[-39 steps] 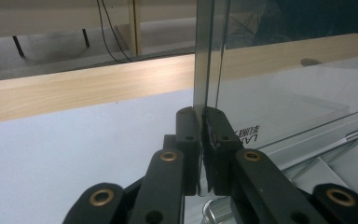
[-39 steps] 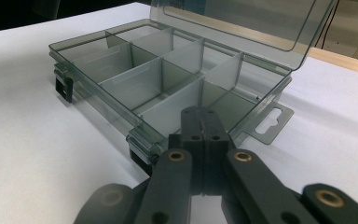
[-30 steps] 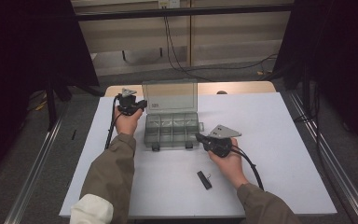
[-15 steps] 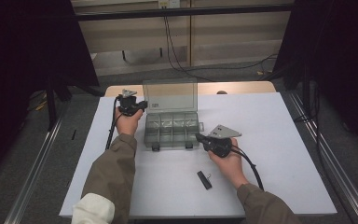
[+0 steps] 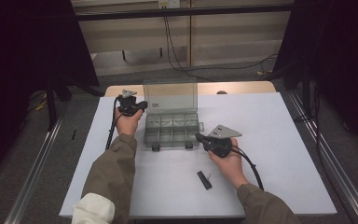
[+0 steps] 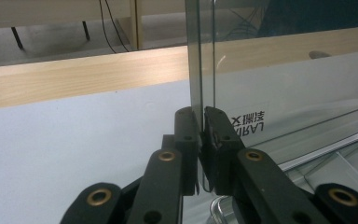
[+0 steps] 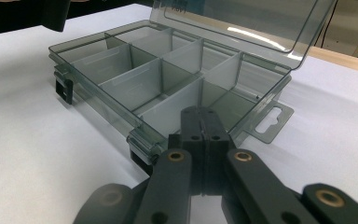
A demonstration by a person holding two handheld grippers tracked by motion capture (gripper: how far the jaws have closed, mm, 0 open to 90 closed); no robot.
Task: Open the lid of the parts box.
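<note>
Clear compartment box point(image 5: 171, 131) on the white desk point(image 5: 284, 140), lid point(image 5: 170, 95) raised upright at the far side. Left gripper point(image 5: 142, 104) at the lid's left edge, fingers point(image 6: 186, 135) pinching that clear edge. Right gripper point(image 5: 198, 137) at the box's near right corner (by the latch), fingers point(image 7: 193, 126) pressed together, nothing between. Small black clip point(image 5: 204, 179) lying nearer on the desk.

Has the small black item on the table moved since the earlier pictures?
No. The small black item lies at the same spot, before the organizer box.
</note>
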